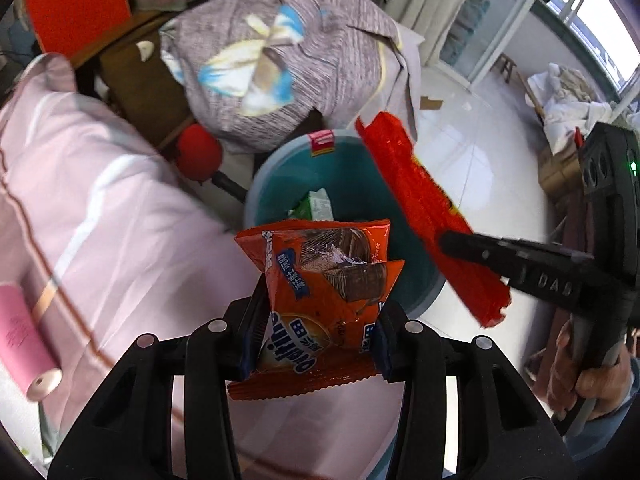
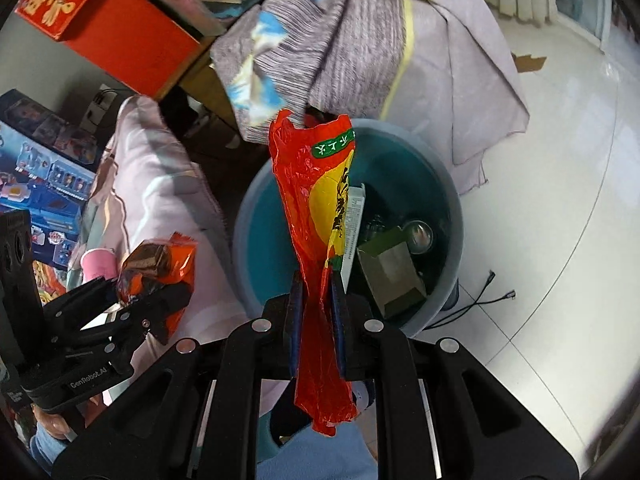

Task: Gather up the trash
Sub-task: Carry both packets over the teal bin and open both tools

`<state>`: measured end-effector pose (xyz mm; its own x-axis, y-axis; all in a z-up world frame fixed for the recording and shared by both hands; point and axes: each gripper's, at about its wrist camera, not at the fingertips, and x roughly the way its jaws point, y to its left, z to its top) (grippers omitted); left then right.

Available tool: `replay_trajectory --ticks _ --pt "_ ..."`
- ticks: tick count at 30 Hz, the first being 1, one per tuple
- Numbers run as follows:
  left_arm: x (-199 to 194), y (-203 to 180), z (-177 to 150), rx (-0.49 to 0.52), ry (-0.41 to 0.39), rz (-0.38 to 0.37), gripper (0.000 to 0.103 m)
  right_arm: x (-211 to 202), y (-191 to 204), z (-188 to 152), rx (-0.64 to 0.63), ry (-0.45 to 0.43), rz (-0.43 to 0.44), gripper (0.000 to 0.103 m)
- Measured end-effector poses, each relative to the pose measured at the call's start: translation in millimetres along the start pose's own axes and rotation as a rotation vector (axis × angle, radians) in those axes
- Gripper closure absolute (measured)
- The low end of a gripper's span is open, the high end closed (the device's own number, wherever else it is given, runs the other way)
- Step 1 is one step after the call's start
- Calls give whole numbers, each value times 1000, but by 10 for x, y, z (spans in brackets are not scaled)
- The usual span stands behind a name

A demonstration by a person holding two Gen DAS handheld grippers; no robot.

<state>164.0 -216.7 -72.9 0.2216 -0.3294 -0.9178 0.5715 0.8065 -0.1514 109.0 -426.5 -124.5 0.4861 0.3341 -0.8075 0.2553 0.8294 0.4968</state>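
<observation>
A: Left gripper (image 1: 316, 344)?
B: Clamped partway on an orange snack pack (image 1: 324, 280), held upright over the near rim of the teal bin (image 1: 272, 168).

A: Right gripper (image 2: 316, 320)?
B: Nearly closed, pinching a red wrapper (image 2: 316, 216) that stands up over the bin.

A: Bin contents?
B: A green carton (image 2: 392, 272), a white packet (image 2: 354, 224) and a round metal piece (image 2: 420, 236).

A: Surroundings?
B: Pink bedding (image 1: 100, 208) touches the bin's left side; a grey blanket (image 1: 320, 52) hangs behind it; tiled floor (image 1: 472, 152) lies to the right.

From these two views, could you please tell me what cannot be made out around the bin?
- Bin floor: left wrist view, hidden by the orange snack packet.
- Bin contents: right wrist view, partly hidden by the red wrapper.
- Pink roll: cut off by the left edge.
</observation>
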Motion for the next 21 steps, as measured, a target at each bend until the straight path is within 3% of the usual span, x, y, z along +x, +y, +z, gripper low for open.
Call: replay_trajectory --ticks 6,10,17,18,19,21 --pt "243 -120 142 7 21 -19 39 32 -163 53 25 12 -33 89" --pt "291 -120 148 10 21 -12 17 47 -231 84 39 15 -44 88" --pt "195 -8 86 -4 10 1 11 156 -156 114 30 34 -35 82" --pt "178 13 71 -10 8 -2 11 170 -134 115 29 36 -36 76" --pt "149 41 52 -21 5 -7 11 191 -110 117 26 41 -38 62" --pt "108 74 21 -34 1 -15 10 202 -77 111 27 38 -37 44"
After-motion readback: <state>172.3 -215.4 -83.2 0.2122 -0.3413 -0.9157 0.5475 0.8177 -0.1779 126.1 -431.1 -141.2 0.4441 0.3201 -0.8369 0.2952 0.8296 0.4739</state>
